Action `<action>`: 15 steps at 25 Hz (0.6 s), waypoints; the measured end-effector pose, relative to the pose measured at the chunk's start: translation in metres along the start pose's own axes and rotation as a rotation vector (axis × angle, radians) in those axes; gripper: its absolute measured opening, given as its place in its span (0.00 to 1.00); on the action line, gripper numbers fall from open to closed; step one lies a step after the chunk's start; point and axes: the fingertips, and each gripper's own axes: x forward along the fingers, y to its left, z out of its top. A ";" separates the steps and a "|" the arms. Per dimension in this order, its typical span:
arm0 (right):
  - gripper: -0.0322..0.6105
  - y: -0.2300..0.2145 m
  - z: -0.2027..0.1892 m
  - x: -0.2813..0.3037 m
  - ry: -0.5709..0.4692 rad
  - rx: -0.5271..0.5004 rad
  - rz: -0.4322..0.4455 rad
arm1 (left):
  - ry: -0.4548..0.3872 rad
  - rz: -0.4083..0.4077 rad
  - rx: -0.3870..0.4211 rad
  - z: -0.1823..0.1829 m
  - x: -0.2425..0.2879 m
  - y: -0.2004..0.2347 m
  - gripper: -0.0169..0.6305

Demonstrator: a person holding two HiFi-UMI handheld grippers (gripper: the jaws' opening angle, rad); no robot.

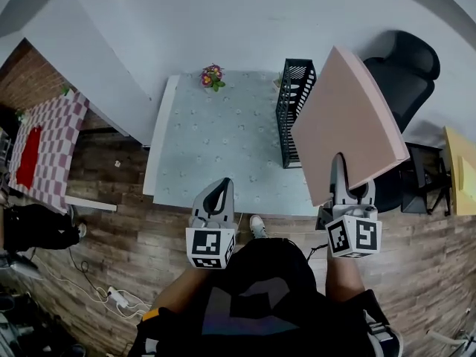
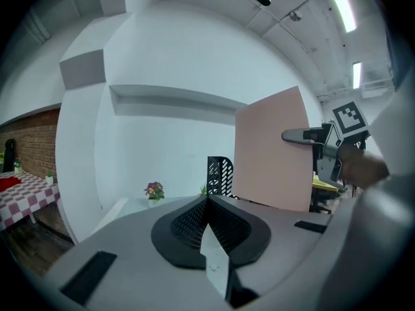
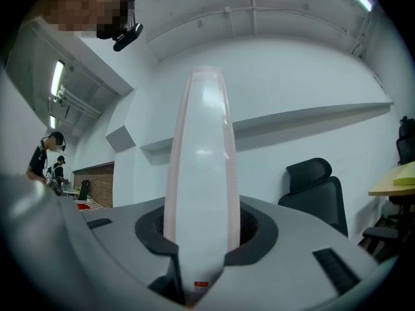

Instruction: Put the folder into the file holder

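Observation:
A large pink folder (image 1: 349,121) is lifted above the table's right edge, tilted, with my right gripper (image 1: 338,163) shut on its near lower edge. In the right gripper view the folder (image 3: 201,167) stands edge-on between the jaws of my right gripper (image 3: 201,222). The black mesh file holder (image 1: 292,110) stands upright on the table, just left of the folder. My left gripper (image 1: 222,186) hovers over the table's near edge, shut and holding nothing. From the left gripper (image 2: 207,199) view the folder (image 2: 272,151) stands right of the file holder (image 2: 220,175).
The table (image 1: 216,147) has a pale patterned cloth, with a small flower pot (image 1: 213,76) at its far edge. A black office chair (image 1: 401,73) stands right of it, a yellow desk (image 1: 461,169) further right. A checkered table (image 1: 44,143) is at left.

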 end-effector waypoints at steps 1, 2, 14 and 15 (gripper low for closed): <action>0.27 -0.001 0.001 0.007 -0.009 -0.005 0.002 | 0.002 0.003 0.004 0.002 0.004 0.001 0.04; 0.27 -0.002 0.001 0.013 -0.018 -0.010 0.003 | 0.003 0.006 0.008 0.004 0.008 0.001 0.04; 0.27 -0.020 -0.015 0.074 -0.057 0.005 -0.038 | 0.035 0.038 0.035 0.012 0.046 0.009 0.04; 0.27 -0.021 -0.018 0.079 -0.060 0.006 -0.040 | 0.039 0.038 0.037 0.012 0.050 0.009 0.04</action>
